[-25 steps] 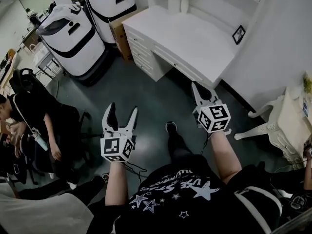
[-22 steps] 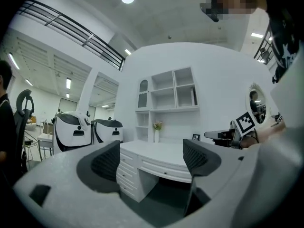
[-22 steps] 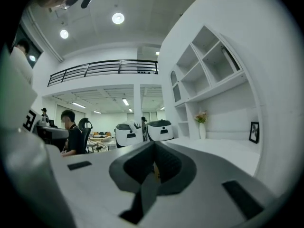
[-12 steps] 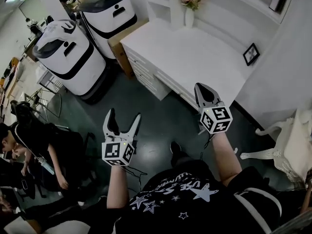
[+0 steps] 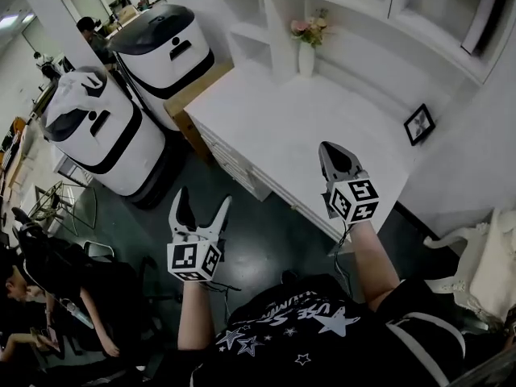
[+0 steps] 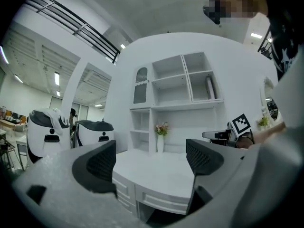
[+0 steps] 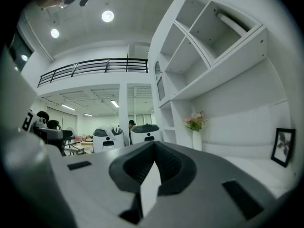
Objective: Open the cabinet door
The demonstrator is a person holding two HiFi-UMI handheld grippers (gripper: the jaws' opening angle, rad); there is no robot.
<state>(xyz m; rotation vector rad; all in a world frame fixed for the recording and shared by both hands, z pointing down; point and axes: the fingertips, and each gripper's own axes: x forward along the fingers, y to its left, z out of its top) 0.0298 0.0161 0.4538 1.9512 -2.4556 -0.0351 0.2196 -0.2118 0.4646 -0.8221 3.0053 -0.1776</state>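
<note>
Two white two-jaw grippers with black-and-white marker cubes are counted: the left gripper (image 5: 201, 204) and the right gripper (image 5: 332, 153). Two large rounded white-and-black machines (image 5: 97, 135) (image 5: 165, 43) are seen. One white desk with drawers (image 5: 322, 127) is counted, and on it one white vase of pink flowers (image 5: 306, 55) and one black-framed picture (image 5: 419, 124). One brown box (image 5: 197, 95) is noted. One arched white cabinet door (image 6: 140, 85) is made out. Two round ceiling lights (image 7: 108, 16) (image 7: 55, 33) are counted. At least two bystanders (image 5: 87, 27) (image 5: 32, 276) are seen.
</note>
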